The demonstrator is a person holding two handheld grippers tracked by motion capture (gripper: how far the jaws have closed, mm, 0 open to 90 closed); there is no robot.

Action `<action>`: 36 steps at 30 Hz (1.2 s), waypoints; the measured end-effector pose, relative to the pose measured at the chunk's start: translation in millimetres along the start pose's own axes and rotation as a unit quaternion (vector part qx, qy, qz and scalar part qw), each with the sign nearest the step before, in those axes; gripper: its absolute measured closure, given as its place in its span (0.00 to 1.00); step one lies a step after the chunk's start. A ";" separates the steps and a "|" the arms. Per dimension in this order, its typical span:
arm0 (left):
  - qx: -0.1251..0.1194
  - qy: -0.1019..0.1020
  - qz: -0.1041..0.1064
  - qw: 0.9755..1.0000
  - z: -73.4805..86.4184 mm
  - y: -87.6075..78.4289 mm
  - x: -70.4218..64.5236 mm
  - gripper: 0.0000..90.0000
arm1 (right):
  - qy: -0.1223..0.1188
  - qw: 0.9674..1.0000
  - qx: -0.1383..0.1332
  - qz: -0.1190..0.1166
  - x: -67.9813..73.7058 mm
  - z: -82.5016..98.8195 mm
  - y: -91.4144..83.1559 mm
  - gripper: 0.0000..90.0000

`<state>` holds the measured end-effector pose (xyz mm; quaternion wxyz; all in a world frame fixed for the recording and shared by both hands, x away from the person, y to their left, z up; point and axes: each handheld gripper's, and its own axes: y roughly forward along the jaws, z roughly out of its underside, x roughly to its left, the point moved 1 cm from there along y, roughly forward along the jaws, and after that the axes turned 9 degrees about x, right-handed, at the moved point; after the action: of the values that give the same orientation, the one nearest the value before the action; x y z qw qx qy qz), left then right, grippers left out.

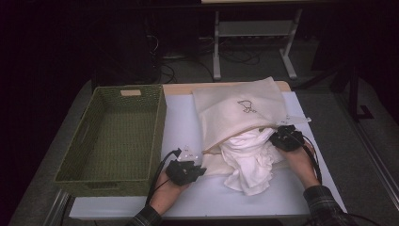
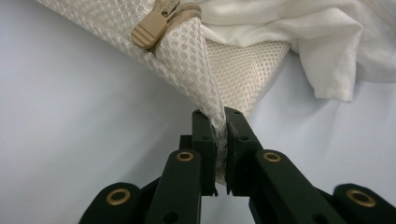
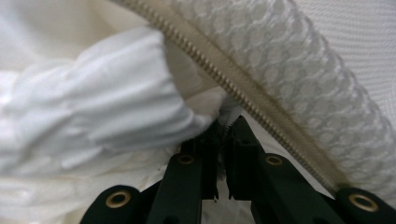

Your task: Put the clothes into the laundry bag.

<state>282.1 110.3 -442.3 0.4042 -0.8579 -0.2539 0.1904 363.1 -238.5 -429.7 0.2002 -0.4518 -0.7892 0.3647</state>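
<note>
pinching the mesh laundry bag (image 1: 235,110) at its near-left corner, the left gripper (image 2: 221,128) anchors it mid-table while the right gripper (image 3: 223,135), closed on the white garment (image 1: 249,157) spilling from the zipper mouth, sits nearer the table's right edge.

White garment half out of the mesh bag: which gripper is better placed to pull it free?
Right. The right gripper is at the white garment by the zipper opening, while the left gripper pins the mesh bag corner as an anchor.
</note>
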 end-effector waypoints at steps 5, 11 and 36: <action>0.002 0.004 0.002 1.000 0.1 1.6 -1.8 0.93 | 0.003 1.000 0.001 0.015 -2.9 -6.0 8.0 0.93; 0.003 0.005 0.002 1.000 0.2 2.1 -2.4 0.93 | 0.005 1.000 0.002 0.009 -2.1 -3.8 6.2 0.87; 0.003 0.008 0.000 1.000 -0.1 -0.1 -3.7 0.93 | -0.014 0.994 -0.046 -0.098 22.4 37.5 -86.0 0.61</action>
<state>279.1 108.1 -441.8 0.4087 -0.8583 -0.2499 0.1839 278.7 -262.1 -389.5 0.2030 -0.3760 -0.8484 0.3125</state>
